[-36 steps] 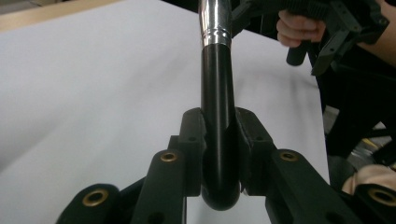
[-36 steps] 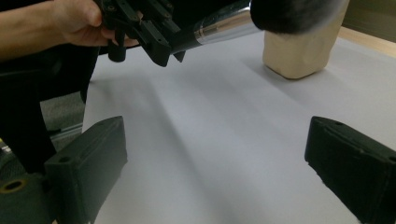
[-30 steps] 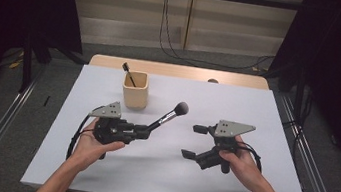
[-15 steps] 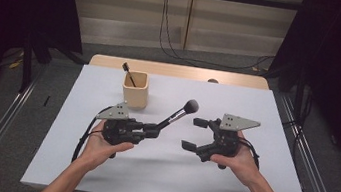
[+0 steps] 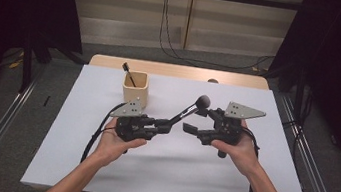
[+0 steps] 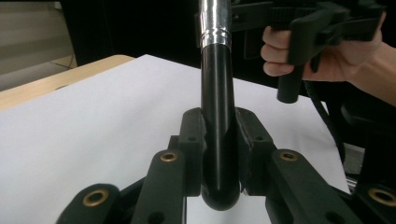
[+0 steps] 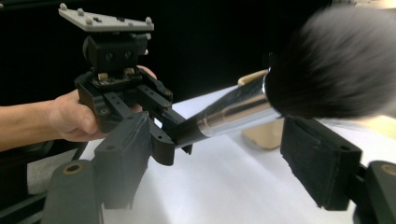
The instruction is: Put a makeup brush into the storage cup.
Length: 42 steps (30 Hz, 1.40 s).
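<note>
Clamping the black handle end of a makeup brush (image 5: 183,113), the left gripper (image 5: 163,124) has both jaws pressed tight on the shaft; in the left gripper view the brush (image 6: 217,116) runs straight up between the two pads, rounded butt end poking out just behind them, silver ferrule higher up. Brush is held off the white table (image 5: 74,153), angled up and to the right in the high view, with its dark bristle head at the far tip. That head sits right by the right gripper (image 5: 199,122), at the upper jaw's tip. Right gripper's jaws stand apart and have just been closing in; in the right gripper view the fluffy head of the brush (image 7: 336,65) hangs above the gap, nearer the right-hand jaw, ferrule crossing over the space between the pads, neither pad pressing on it. Left gripper (image 7: 175,140) seen across from there, left hand (image 7: 74,116) wrapped round its body. Right hand (image 5: 239,148) holds its gripper from below, and shows again in the left gripper view as the right hand (image 6: 299,51) at upper right. Grippers face each other over mid-table, close together. Beige holder cup (image 5: 135,88) stands farther back on the table, left of centre, with a thin dark brush (image 5: 129,72) leaning in it, well apart from both grippers.
</note>
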Each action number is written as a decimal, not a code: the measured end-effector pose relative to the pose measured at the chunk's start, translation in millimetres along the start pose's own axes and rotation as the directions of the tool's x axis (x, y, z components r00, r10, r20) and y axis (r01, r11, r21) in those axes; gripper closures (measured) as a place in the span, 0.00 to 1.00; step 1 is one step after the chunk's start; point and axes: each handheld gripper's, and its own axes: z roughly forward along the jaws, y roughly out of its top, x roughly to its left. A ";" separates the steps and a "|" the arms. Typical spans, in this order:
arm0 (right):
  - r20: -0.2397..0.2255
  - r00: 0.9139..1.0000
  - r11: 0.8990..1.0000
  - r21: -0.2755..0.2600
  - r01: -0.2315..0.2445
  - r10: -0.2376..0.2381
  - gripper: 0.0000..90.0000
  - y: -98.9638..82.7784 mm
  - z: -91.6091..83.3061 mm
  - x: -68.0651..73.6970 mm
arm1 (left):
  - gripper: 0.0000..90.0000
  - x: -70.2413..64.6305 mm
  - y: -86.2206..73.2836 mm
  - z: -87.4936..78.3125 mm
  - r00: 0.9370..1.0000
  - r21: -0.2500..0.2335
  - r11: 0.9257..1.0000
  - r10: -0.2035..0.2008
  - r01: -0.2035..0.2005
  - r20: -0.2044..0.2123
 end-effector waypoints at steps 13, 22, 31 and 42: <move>-0.013 0.999 0.999 -0.026 -0.041 0.041 0.59 -5.2 5.3 -2.9 | 0.83 -3.9 -2.8 8.2 1.000 0.008 1.000 0.011 -0.011 0.025; -0.052 0.993 0.992 -0.051 -0.112 0.110 0.69 -8.2 3.6 -6.5 | 0.83 -4.7 -5.7 12.3 0.999 0.029 0.999 0.033 -0.034 0.035; -0.090 0.987 0.989 -0.062 -0.137 0.131 0.77 -8.8 4.3 -5.9 | 0.83 -7.2 -9.9 17.9 0.997 0.045 0.997 0.065 -0.066 0.033; -0.131 0.979 0.985 -0.052 -0.165 0.157 0.79 -8.8 4.4 -6.9 | 0.80 -8.0 -12.3 19.1 0.998 0.045 0.997 0.056 -0.058 0.033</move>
